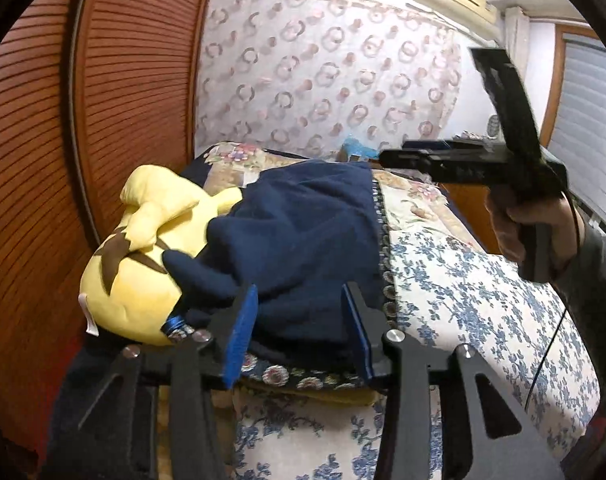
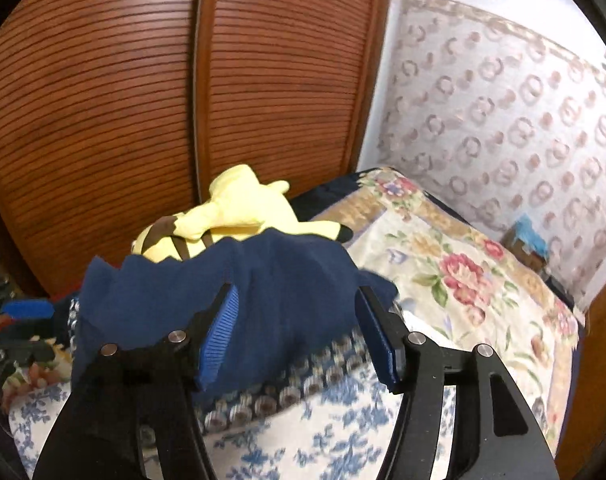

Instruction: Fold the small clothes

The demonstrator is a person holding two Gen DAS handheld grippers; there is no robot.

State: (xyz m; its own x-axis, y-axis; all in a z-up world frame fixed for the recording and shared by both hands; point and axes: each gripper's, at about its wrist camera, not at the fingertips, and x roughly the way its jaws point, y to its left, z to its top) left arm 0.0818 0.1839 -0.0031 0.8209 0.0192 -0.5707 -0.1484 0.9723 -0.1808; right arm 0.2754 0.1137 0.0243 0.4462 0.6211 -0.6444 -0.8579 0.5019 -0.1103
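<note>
Only the left view with the right gripper (image 1: 387, 158) raised; navy garment (image 1: 303, 236) just ahead of both wide-open grippers, left gripper (image 1: 303, 312).

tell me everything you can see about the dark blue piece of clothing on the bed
The navy garment is soft, fleece-like cloth, lying crumpled and unfolded in a low heap on the floral bedding. Its far edge drapes against the yellow plush toy. One lobe of cloth sticks out toward the toy. Both tools, left and right, are open just in front of it, with neither gripping it.
</note>
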